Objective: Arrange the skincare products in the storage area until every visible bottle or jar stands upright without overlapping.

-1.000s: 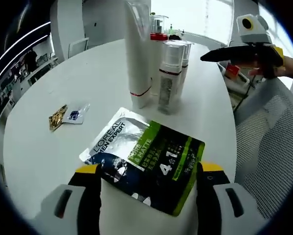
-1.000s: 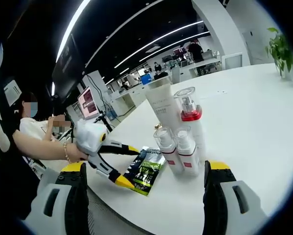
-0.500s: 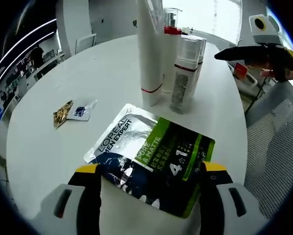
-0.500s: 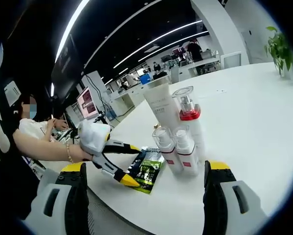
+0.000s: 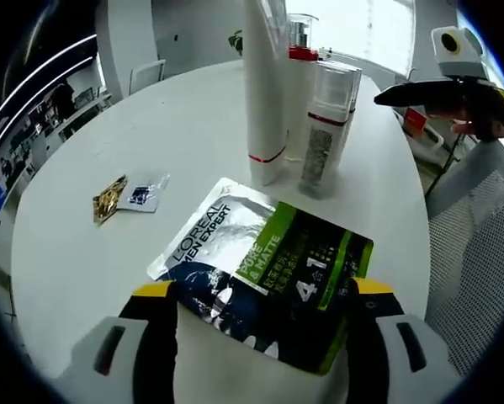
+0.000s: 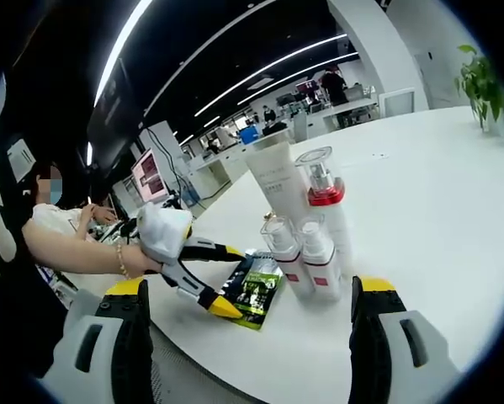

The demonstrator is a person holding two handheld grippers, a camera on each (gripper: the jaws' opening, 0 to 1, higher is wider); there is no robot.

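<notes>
My left gripper (image 5: 260, 324) gapes wide over the flat sachet (image 5: 264, 269), gripping nothing; right gripper (image 6: 245, 324) gapes empty too; bottles (image 6: 306, 240) stand upright; next, close on the sachet.

White tube (image 5: 263, 93) top cut off; sachet (image 5: 268, 268) near edge behind claw jaws.
</notes>
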